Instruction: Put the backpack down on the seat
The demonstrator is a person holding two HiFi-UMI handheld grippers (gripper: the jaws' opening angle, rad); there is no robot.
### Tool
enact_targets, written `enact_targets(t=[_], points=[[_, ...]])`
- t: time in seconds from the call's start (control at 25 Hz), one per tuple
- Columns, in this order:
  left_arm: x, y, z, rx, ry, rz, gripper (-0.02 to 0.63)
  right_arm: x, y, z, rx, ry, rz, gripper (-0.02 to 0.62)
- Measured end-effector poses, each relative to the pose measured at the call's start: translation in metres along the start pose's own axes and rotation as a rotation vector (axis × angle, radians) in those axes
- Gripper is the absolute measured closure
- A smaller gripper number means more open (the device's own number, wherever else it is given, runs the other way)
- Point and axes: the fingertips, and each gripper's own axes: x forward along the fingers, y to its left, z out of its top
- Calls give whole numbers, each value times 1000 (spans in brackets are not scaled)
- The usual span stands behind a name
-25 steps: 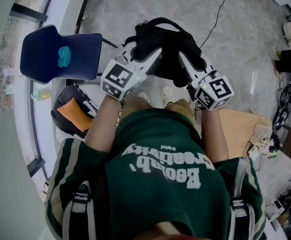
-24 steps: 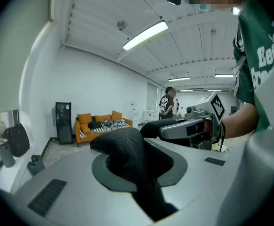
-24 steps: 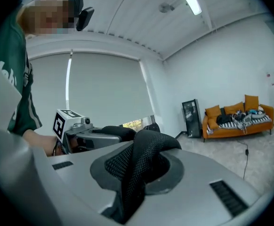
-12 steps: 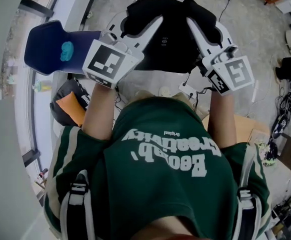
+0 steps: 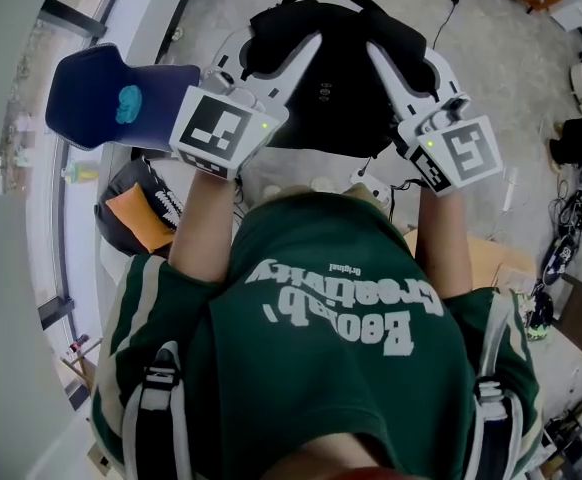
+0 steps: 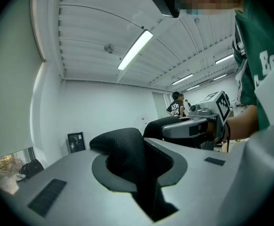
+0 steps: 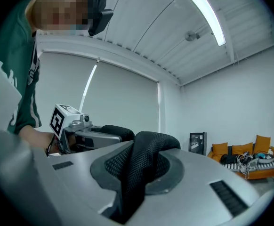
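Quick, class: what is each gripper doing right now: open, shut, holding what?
Left gripper: shut on one strap of the backpack.
Right gripper: shut on the other strap.

A mottled grey floor (image 5: 491, 68) carries everything. Near its left edge stands a dark blue seat (image 5: 91, 118), with a small teal object (image 5: 129, 103) lying on it. Just beside it, a black bag with an orange panel (image 5: 136, 213) sits on the floor. A thin black cable (image 5: 441, 23) trails across the far side. Flat brown cardboard (image 5: 491, 258) lies toward the right edge.
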Motion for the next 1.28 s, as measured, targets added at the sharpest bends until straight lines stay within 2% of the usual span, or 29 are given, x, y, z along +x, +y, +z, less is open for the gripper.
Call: enact_targets(t=[0.44,0.64,0.84,1.0,1.28], points=[[-14,-31,-1,-5,-8,127,526,-28,14,-7,-40,-4,132,522],[-38,-25,-9,7,12,209,526,-13,33,-10,-33,-27,223,522],[-113,-3,-21,2,56,320,526,24,99,-10,-13,-32,354,522],[-185,21,-31,-8,93,462,526,63,165,-9,18,-32,494,520],[-335,29,-43,-35,154,665,525,89,313,-10,62,1,703,520]])
